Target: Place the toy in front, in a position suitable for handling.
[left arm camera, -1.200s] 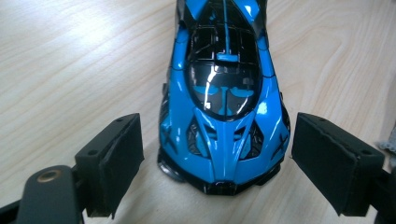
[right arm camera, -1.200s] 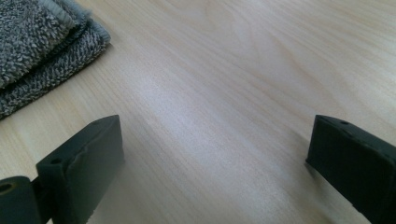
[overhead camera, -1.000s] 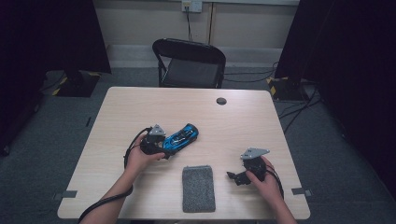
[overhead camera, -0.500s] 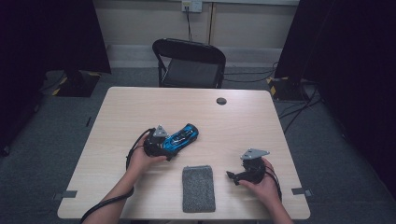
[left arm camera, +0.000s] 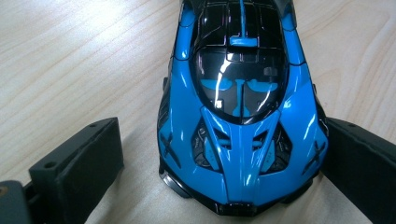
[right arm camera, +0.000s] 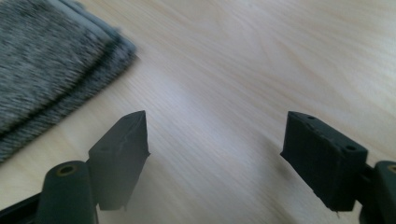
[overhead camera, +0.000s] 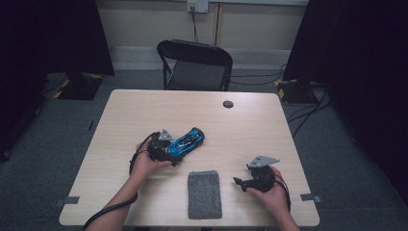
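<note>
The blue toy car [left arm camera: 240, 116] is sitting on its wheels on the wooden table [overhead camera: 269, 125], left of the middle, with its nose pointing into the left gripper [overhead camera: 169, 153]. That gripper's jaws are standing apart around the nose: one is lying against the car's flank, the other is leaving a clear gap, so nothing is being pinched yet. The likely job, wiping the car with the grey cloth [overhead camera: 204, 194], is barely starting; the car is not yet being gripped firmly, and the cloth is lying folded and untouched near the table's front edge, between the two hands.

The right gripper [overhead camera: 241, 182] is hovering low just beside the cloth. Its jaws have just been closing a little, yet they are still standing wide with only bare wood between them. Picking up the cloth and bringing it to the car are both remaining.

The high view is giving the layout: car, cloth, both hands, a chair [overhead camera: 197, 65] behind the table. The left gripper view is revealing the gap at the car's side. The right gripper view is showing the cloth's edge [right arm camera: 51, 70] lying off to one side of the jaws.
</note>
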